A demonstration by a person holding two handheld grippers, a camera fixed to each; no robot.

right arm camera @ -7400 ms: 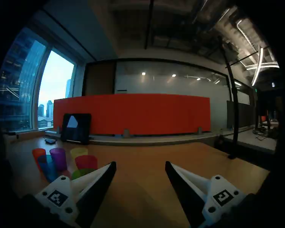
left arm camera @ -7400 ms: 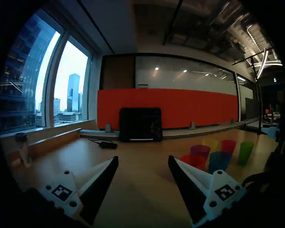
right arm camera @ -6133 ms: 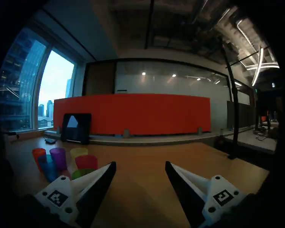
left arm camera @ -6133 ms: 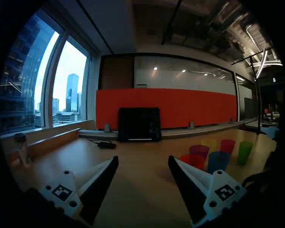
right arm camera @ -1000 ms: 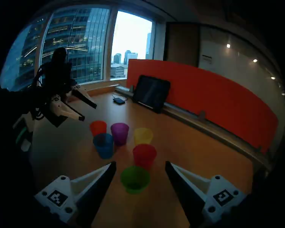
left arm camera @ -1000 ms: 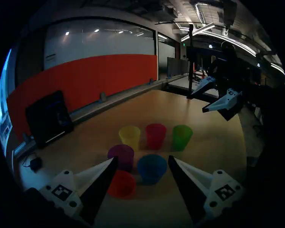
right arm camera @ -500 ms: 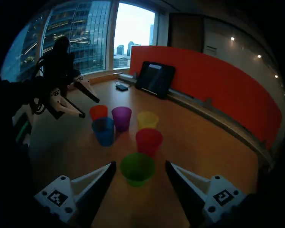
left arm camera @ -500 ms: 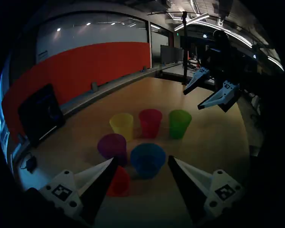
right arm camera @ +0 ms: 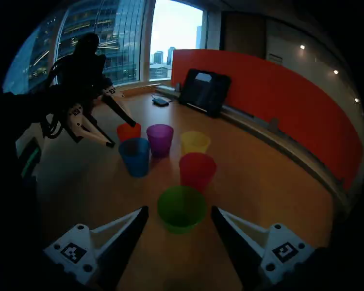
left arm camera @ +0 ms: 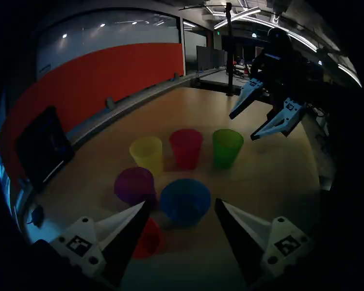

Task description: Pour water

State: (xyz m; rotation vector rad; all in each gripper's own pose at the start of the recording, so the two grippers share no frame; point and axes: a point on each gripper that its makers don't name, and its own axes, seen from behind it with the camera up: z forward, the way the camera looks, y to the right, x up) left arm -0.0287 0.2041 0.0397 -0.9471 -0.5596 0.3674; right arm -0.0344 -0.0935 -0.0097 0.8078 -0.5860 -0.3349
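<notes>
Left gripper (left arm camera: 181, 202): fingers spread wide, empty; blue cup (right arm camera: 134, 156) just ahead, framed in the gap, untouched.
Right gripper (right arm camera: 178, 208): fingers likewise spread, gripping nothing; green cup (left arm camera: 227, 147) right in front, between the tips, not touched.
Cups: six, upright, in a tight cluster on the wooden table (left arm camera: 279, 174); orange cup (right arm camera: 128, 131), purple cup (right arm camera: 159, 138), yellow cup (right arm camera: 194, 142) and red cup (right arm camera: 197, 169) packed around the two framed ones.
Water: cannot tell which cup holds any; too dim to see inside.
Step, by judgement: approach to grasp, nothing lifted yet.
Risk of nudging: orange and purple cups very near the left gripper's outer finger; an off-centre push likely to shove or tip a neighbour.
Risk of crushing: probably thin plastic walls; a hard squeeze apt to buckle a cup and slop water over the rim.
Risk of slipping: tapered sides; a light or low grip apt to lose the cup during the tilt.
Risk of collision: both grippers aimed into one cluster from opposite sides; crossed paths likely to knock cups.
Risk of spilling: crowded rims, easy to miss the receiving one.
</notes>
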